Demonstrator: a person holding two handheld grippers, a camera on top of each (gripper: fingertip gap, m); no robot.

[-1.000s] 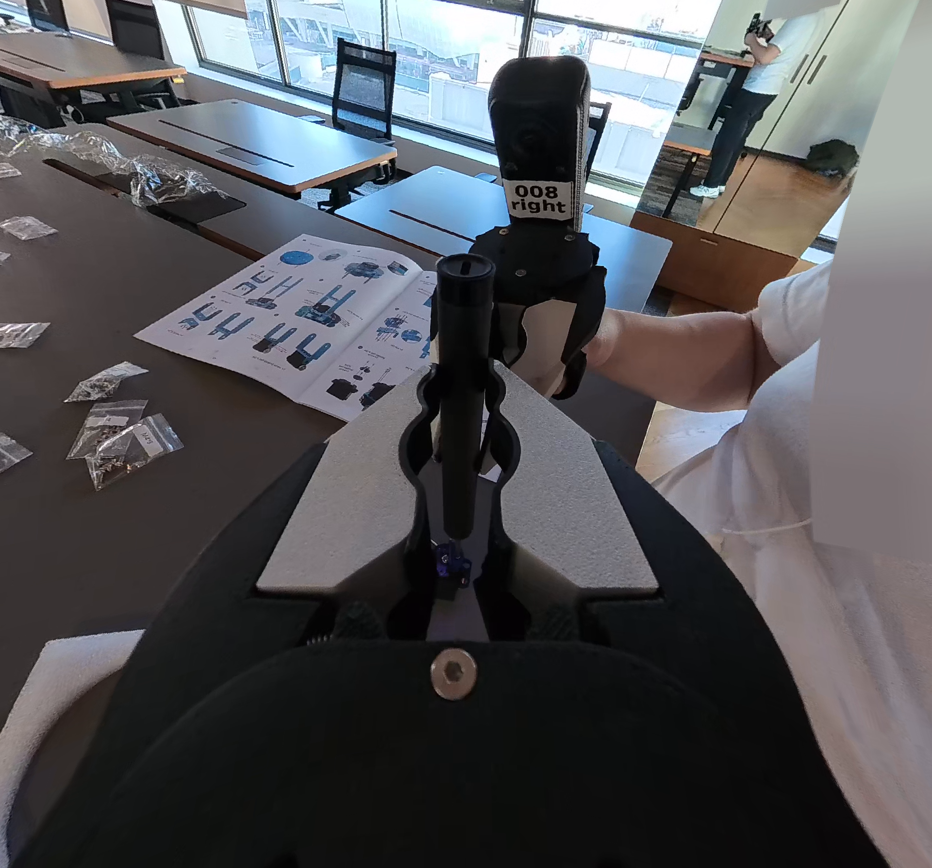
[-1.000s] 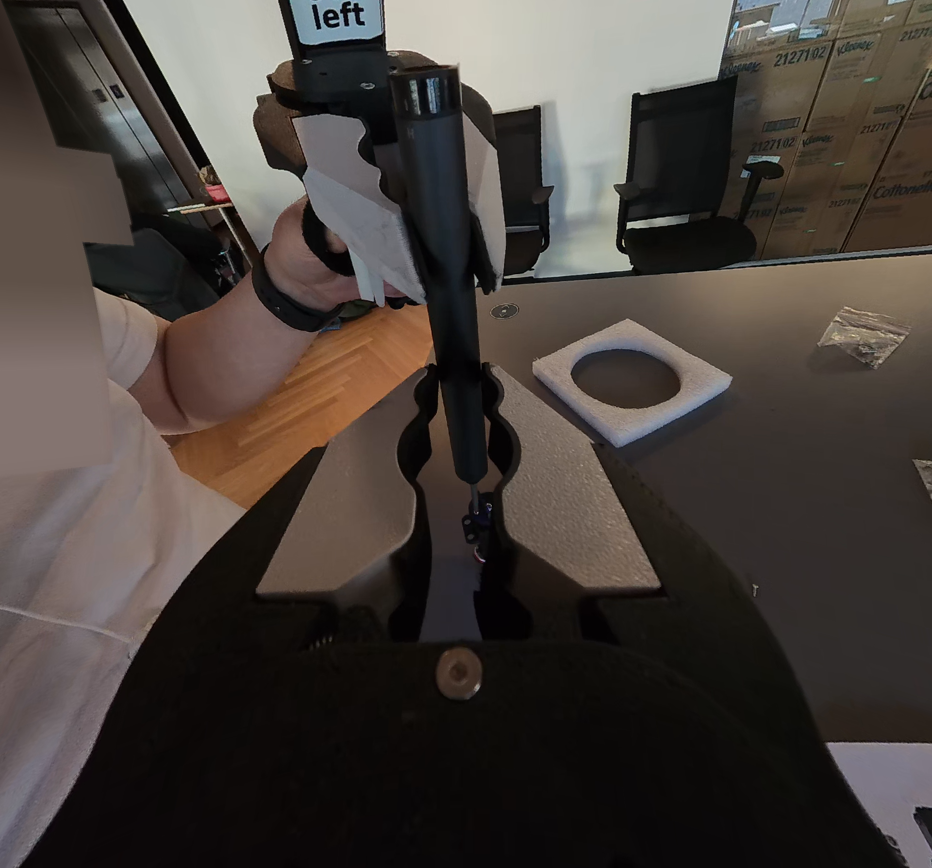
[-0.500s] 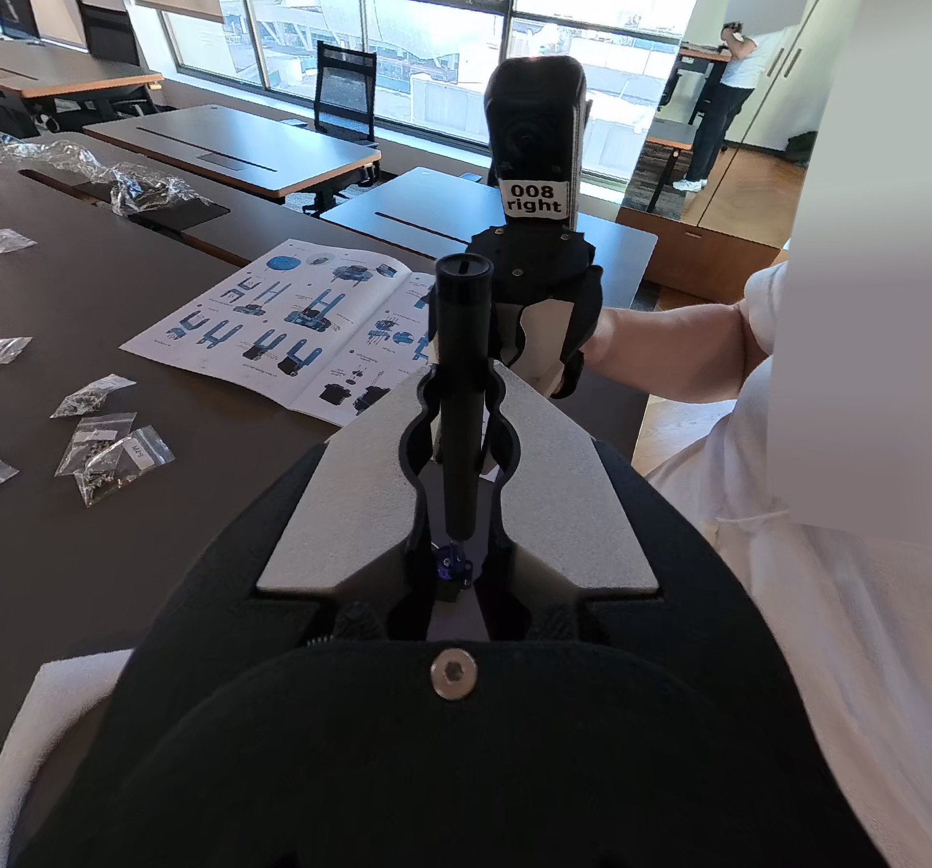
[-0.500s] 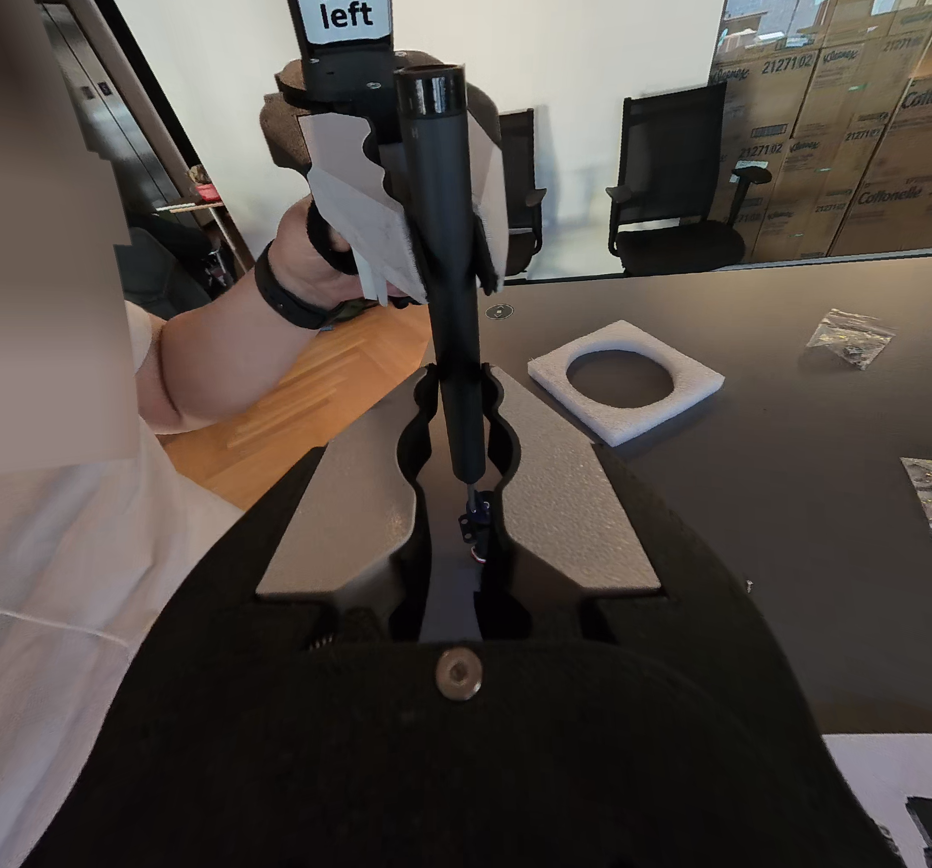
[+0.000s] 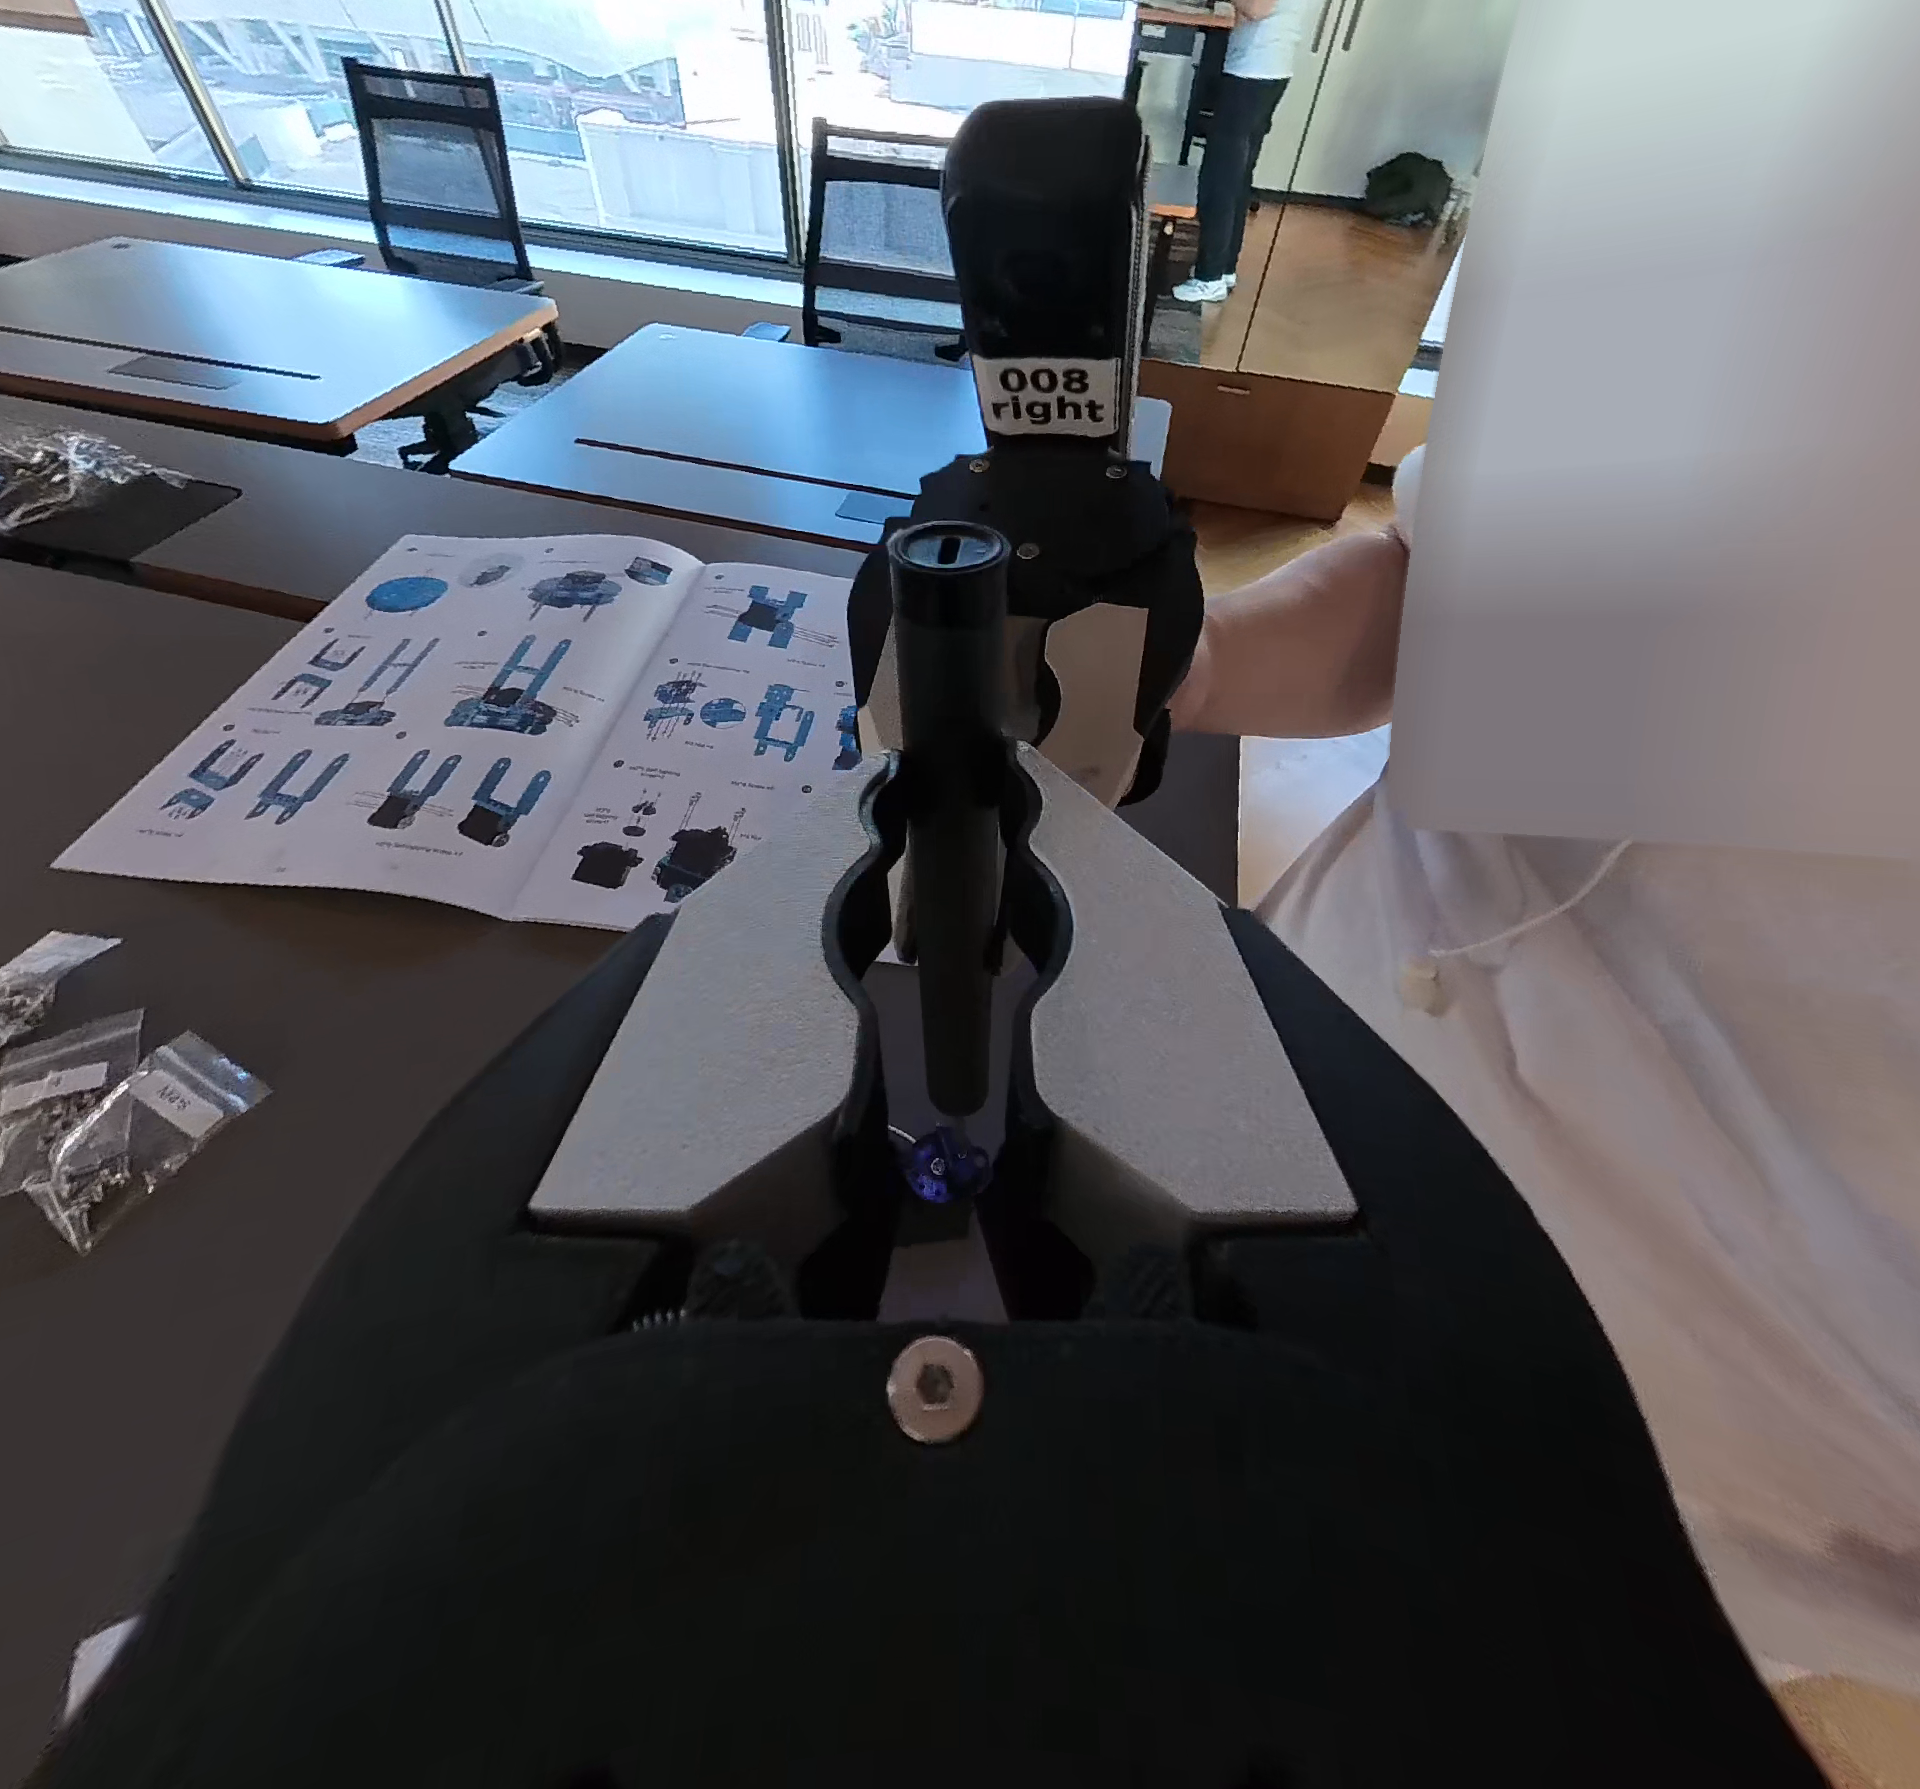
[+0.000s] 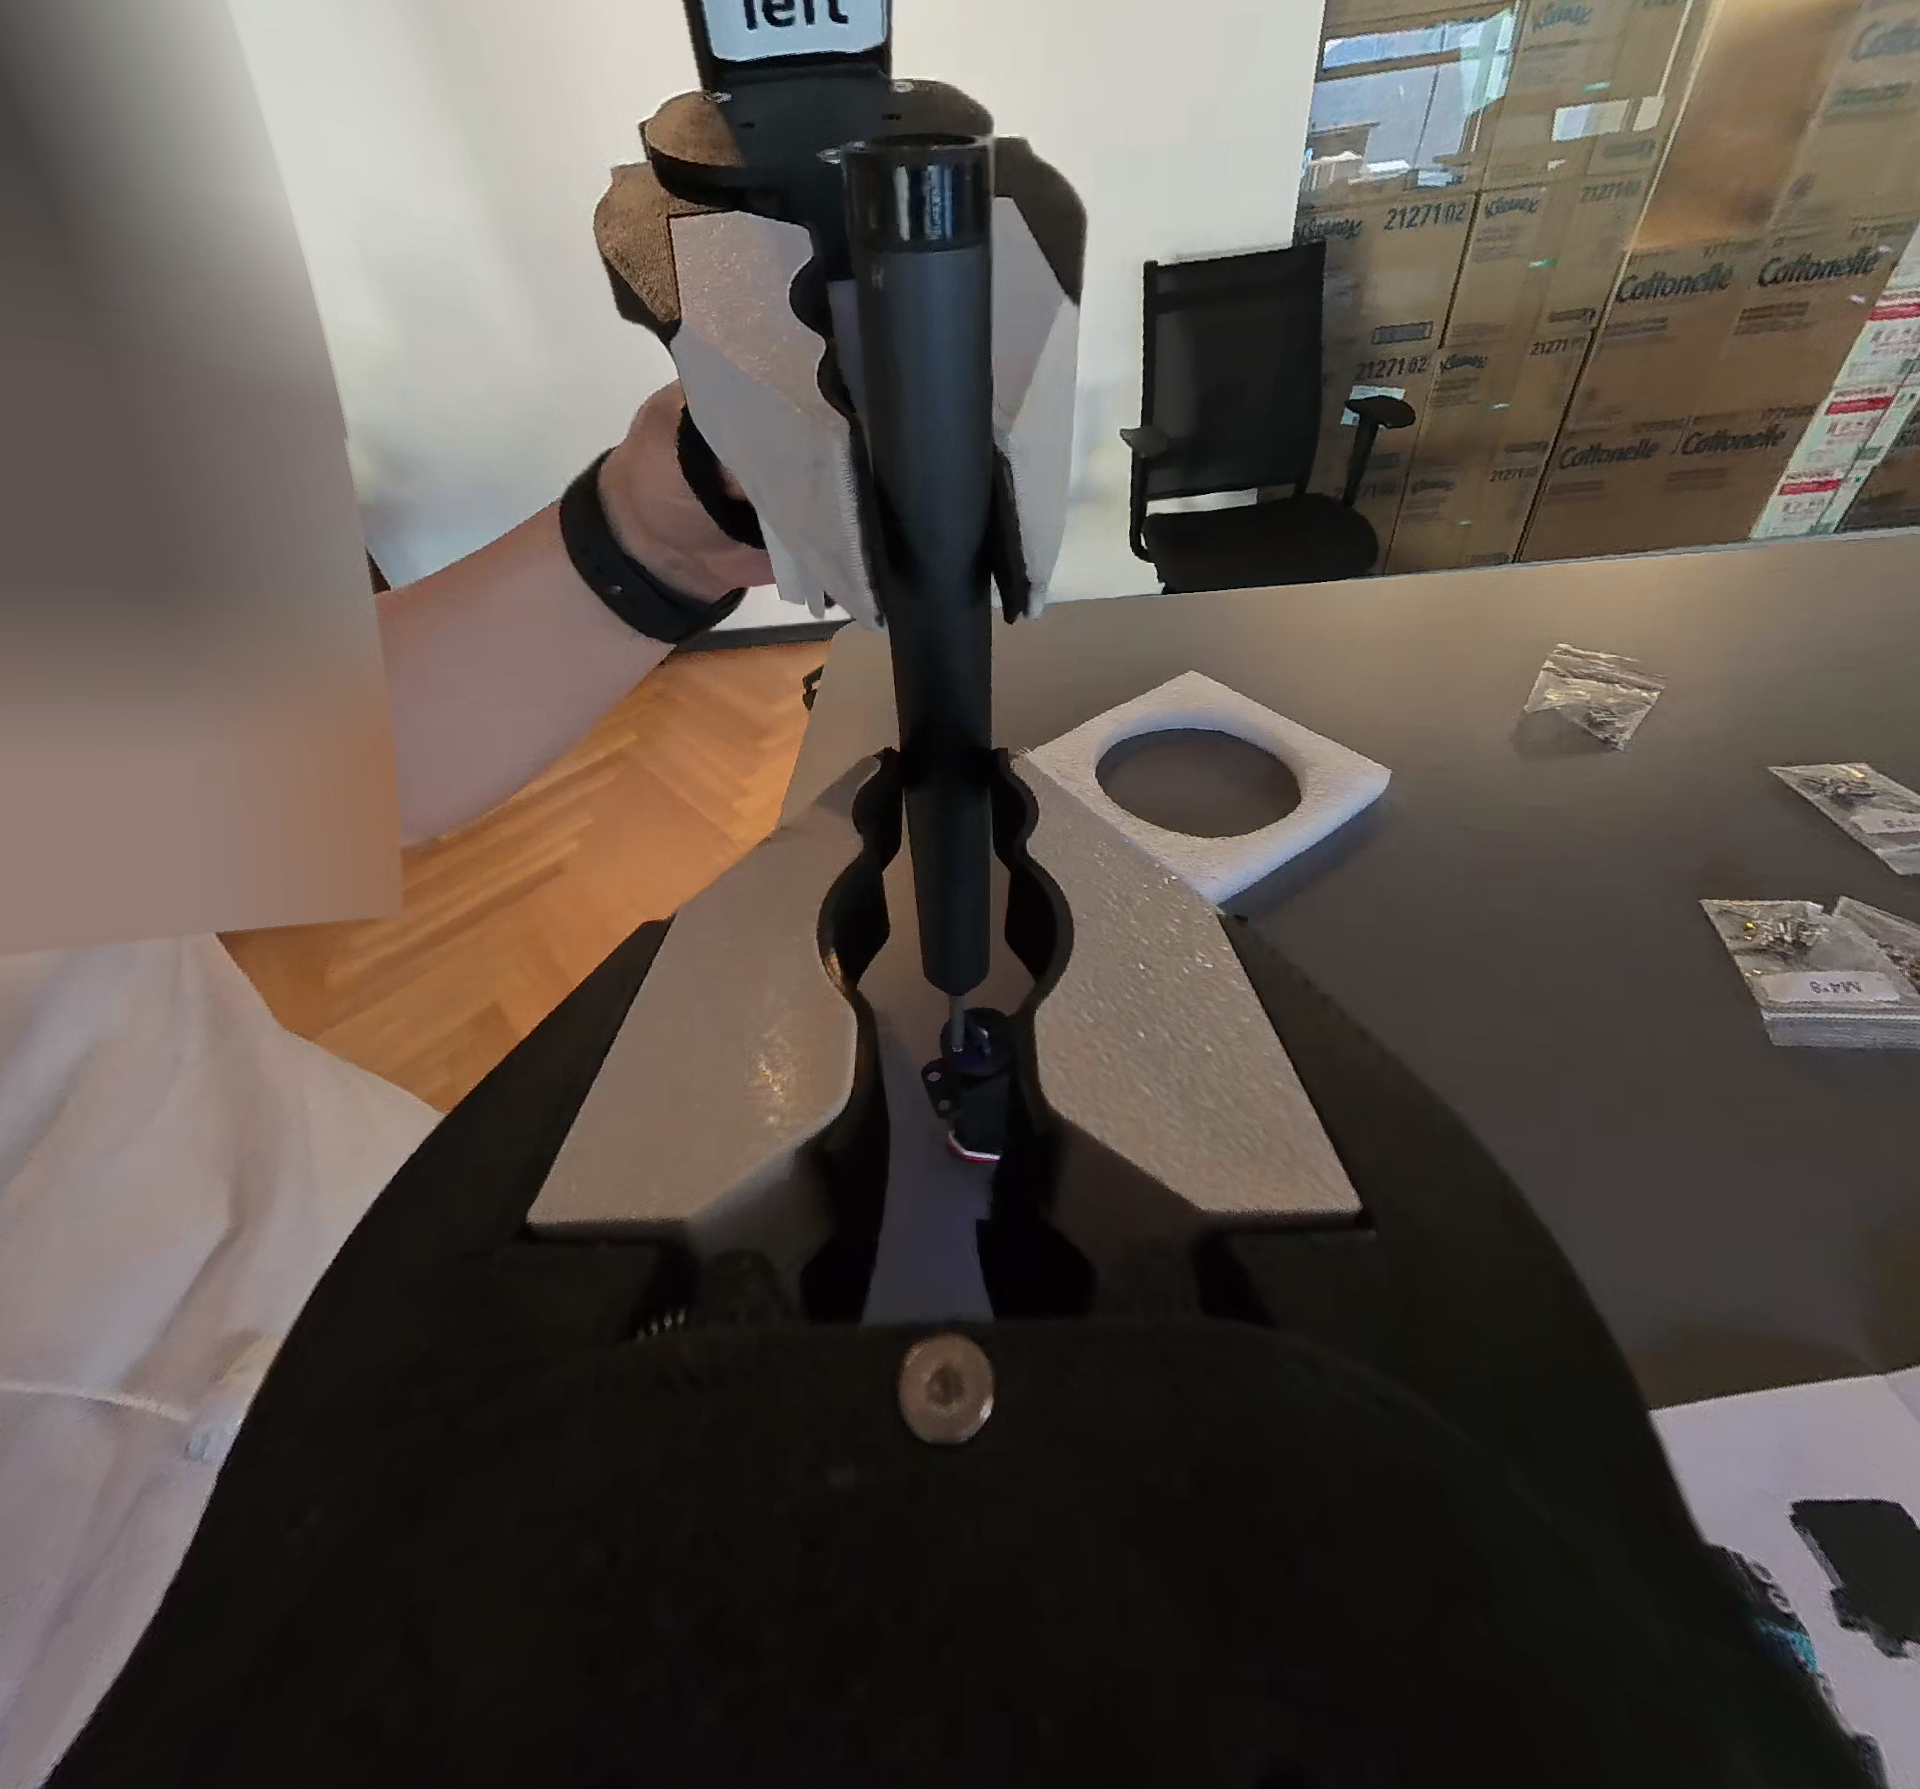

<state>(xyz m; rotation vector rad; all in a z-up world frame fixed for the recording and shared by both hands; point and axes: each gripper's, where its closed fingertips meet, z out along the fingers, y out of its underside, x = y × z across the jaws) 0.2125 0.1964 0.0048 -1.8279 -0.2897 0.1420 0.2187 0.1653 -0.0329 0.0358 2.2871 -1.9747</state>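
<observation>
Both grippers meet nose to nose. The left gripper [image 5: 948, 773] is clenched on a black rod [image 5: 951, 908], and the right gripper [image 6: 943, 768] pinches the same rod. Its thin tip touches a small blue part [image 5: 940, 1168] deep between the fingers. All this hangs by the table [image 5: 312, 1012] edge, over the wooden floor [image 6: 571, 856]. A booklet [image 5: 468, 721], a foam square [image 6: 1299, 804] and bags [image 6: 1590, 700] lie apart on the table; a white shirt [image 5: 1558, 1116] crowds the other side.

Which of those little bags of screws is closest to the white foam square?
The lone bag, farthest back on the table, just right of the foam square. The other bags lie nearer the camera, toward the right edge.
</observation>
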